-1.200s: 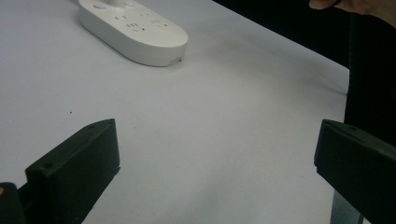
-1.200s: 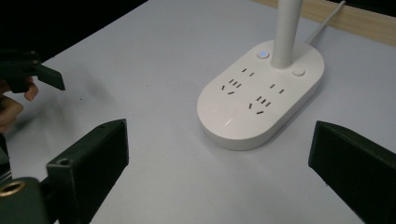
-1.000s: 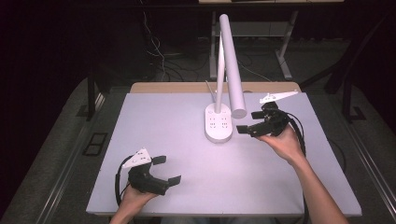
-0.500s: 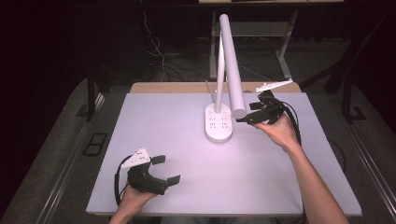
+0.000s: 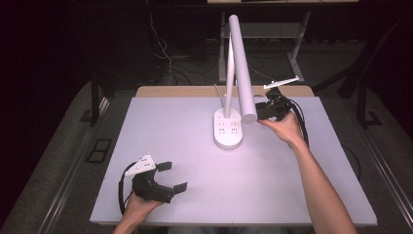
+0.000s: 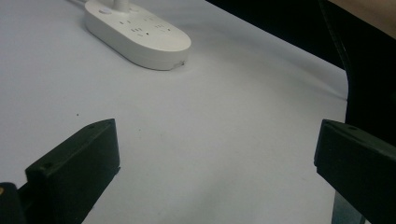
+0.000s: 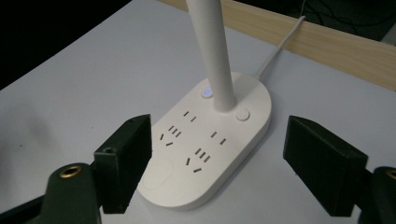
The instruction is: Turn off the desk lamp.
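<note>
Right gripper (image 5: 263,111) moved toward lamp base (image 5: 228,128), jaws closing but apart w/ nothing between; left gripper (image 5: 170,176) open.

A white-topped table (image 5: 272,190) carries a white desk lamp's socket base (image 5: 228,128).

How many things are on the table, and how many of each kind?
Lamp: 1
Hand-held grippers: 2, the left and the right
Total: 3
</note>
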Available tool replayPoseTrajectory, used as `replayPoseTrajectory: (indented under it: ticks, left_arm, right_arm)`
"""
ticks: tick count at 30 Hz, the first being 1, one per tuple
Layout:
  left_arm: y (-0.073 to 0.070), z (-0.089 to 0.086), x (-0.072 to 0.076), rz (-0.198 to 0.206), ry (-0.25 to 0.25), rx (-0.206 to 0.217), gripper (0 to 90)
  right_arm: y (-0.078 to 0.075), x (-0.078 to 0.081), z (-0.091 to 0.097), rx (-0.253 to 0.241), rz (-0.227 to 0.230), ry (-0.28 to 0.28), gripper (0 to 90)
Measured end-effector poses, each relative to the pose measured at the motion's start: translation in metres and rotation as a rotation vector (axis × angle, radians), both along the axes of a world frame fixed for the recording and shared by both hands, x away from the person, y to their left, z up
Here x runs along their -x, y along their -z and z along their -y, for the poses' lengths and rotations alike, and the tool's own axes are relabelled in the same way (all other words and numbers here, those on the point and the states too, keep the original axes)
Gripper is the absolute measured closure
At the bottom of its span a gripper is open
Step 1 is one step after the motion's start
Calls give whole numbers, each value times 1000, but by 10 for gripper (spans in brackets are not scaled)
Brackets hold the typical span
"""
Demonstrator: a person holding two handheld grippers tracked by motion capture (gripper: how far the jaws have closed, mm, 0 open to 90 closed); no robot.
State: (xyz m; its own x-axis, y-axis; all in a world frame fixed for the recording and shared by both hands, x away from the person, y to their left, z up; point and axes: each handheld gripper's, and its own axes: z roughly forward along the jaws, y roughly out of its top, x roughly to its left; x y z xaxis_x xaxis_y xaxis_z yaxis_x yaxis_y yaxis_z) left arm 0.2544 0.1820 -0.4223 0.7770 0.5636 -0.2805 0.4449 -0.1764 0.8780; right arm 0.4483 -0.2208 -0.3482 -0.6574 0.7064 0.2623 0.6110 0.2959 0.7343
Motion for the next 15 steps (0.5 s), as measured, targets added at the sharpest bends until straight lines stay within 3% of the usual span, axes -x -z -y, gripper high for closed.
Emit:
replayPoseTrajectory:
  ticks: [8,15]
  left_arm:
    - [0,0,0,0,0,2,0]
    - [0,-1,0,2,-2,5,0]
  right_arm:
    - [5,-13,-11,2,-19,-9,302]
    - [9,-24,-18,1,-12,0,416]
